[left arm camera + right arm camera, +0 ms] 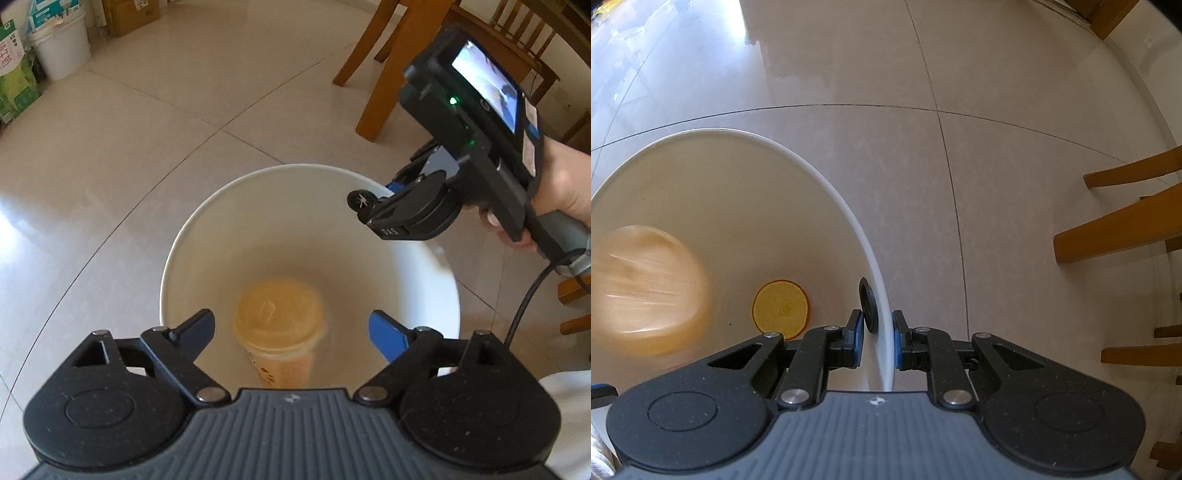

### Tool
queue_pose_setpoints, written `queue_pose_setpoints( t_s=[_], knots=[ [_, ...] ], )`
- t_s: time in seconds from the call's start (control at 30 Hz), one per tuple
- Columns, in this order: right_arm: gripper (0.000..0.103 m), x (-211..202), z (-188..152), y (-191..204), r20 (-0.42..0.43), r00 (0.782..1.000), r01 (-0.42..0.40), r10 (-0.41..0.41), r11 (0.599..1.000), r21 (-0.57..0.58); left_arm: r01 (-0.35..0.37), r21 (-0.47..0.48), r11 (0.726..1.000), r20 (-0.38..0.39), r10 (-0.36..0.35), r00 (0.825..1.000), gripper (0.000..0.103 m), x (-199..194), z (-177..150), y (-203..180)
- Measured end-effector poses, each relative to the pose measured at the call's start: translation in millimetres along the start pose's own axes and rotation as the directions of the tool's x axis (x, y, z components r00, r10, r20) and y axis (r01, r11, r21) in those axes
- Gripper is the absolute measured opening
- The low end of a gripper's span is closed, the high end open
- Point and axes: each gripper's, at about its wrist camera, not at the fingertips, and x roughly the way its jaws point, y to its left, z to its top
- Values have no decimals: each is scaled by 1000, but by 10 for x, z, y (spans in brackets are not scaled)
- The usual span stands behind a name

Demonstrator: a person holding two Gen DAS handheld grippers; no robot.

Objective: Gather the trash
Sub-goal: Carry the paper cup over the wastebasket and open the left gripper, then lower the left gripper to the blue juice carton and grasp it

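A white bucket (207,210) stands on the tiled floor. My left gripper (291,319) hangs open over its mouth. Below and between its fingers is an orange drink cup (280,314) with a lid, blurred and held by nothing. The right wrist view shows that cup (646,280) as a streaked blur inside the bucket (827,177). An orange disc (781,309) lies on the bucket's bottom. My right gripper (878,321) is shut on the bucket's rim, one finger inside the wall and one outside. The left wrist view has it (384,201) on the right rim, held by a hand (565,184).
A black round knob (868,310) sits on the bucket's inner wall beside my right fingers. Wooden chair legs (399,70) stand at the right. A second white bucket (62,48) and cartons (14,77) stand by the far left wall. A cable (524,295) trails from the right gripper.
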Motion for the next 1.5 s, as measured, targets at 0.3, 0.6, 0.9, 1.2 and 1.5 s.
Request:
queue_pose_setpoints(
  t_s=[0.3,0.6,0.9,1.2,1.5],
  knots=[
    [19,-28,-46,11,18,1000,7,-8,1000,19,-61,-25,998,76,63,995,94,-206,8,26],
    [19,-25,-53,3,28,1000,12,-13,999,35,-148,-140,979,105,163,981,95,-362,-378,250],
    [19,-38,-101,-70,57,998,-15,11,997,71,-257,-288,922,29,277,960,95,-359,-897,695],
    [20,-62,-160,25,71,997,16,-20,998,56,-316,-580,751,-123,303,945,95,19,-1753,1057],
    [21,-78,-153,88,68,997,30,-32,999,39,-421,-772,477,-315,288,904,91,733,-2489,994]
  ],
)
